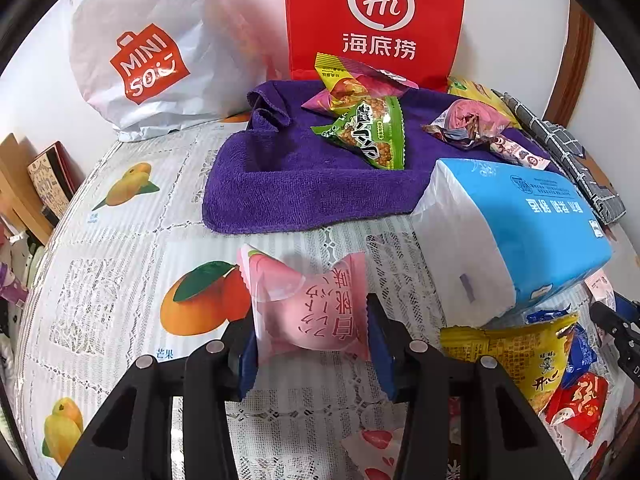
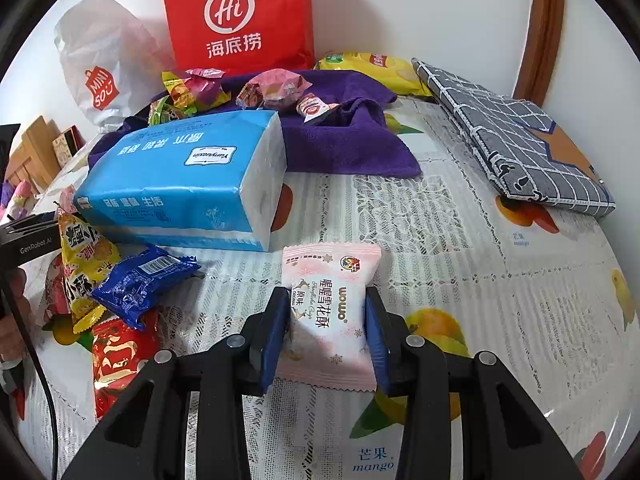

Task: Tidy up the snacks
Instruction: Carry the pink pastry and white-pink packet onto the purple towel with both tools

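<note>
The left gripper (image 1: 310, 346) has its jaws clenched on a pink, pillow-shaped peach-print snack packet (image 1: 308, 306), pinched at its waist so the wrapper bulges above the blue pads and hangs clear of the tabletop (image 1: 120, 240), which wears a lace-patterned plastic cover printed with fruit. The right gripper (image 2: 326, 328) likewise grasps a pale pink and white nougat packet (image 2: 330, 312) across its middle, a hold that keeps the slippery film from sliding out.

On the far side lies a rumpled purple terry towel (image 1: 288, 188), and several wrapped snacks already sit on it, among them a green triangular packet (image 1: 372, 136) and a pink crinkled one (image 1: 464, 122); it seems to serve as the collecting spot, so both held packets probably belong there. A blue and white pack of tissues (image 2: 180, 184) lies between the towel and a loose heap still unsorted at the near side: a yellow packet (image 2: 82, 256), a dark blue one (image 2: 144, 280) and a red one (image 2: 116, 356). Whether the heap hides more, the edge distortion makes hard to judge.
</note>
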`<state>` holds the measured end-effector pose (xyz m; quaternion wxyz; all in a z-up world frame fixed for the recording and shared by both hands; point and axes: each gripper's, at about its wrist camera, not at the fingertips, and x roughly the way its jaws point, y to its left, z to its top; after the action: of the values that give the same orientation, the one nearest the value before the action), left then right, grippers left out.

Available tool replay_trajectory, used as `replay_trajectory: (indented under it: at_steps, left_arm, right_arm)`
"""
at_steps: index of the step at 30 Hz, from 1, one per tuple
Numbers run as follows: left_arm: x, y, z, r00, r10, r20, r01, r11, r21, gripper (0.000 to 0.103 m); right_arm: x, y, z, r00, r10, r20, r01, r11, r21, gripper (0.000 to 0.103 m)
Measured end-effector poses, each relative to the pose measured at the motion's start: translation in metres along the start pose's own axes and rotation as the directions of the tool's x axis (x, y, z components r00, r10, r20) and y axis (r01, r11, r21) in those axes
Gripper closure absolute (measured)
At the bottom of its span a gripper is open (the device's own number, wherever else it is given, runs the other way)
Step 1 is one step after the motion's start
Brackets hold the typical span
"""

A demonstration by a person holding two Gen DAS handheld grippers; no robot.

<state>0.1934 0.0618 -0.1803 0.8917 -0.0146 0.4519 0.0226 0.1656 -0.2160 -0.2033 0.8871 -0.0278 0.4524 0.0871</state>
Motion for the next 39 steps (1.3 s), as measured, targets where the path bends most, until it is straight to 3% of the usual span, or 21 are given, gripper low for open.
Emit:
replay_trajectory:
  at_steps: [13,21,31,36,39]
  left_arm:
    - [-0.007,0.005,-0.003,0.998,-0.049,-0.024,0.049,0.999,-0.023,0.063]
    - [-0.041,0.019,0.0,0.998,-0.068,-0.006,0.067,0.995,-0.071,0.063]
    - [-0.082,0.019,0.038,0.993,-0.102,0.056,0.107,0.99,-0.091,0.063]
    - [-0.091,0.025,0.075,0.99,-0.105,0.091,0.114,0.988,-0.1,0.063]
    - [-0.092,0.029,0.101,0.99,-0.087,0.112,0.098,0.99,-0.097,0.063]
  right_arm:
    - [-0.005,-0.008,0.0,0.999,0.027,0.024,-0.028,0.999,0.037,0.068]
    - [-0.032,-0.008,0.017,0.998,0.032,0.061,-0.035,0.999,0.037,0.069]
    - [-0.063,0.003,0.088,0.988,0.074,0.136,-0.075,0.997,0.005,0.069]
    - [-0.061,0.018,0.138,0.986,0.041,0.161,-0.036,0.999,-0.032,0.069]
    - [-0.055,0.026,0.166,0.982,0.071,0.174,-0.067,0.997,-0.029,0.069]
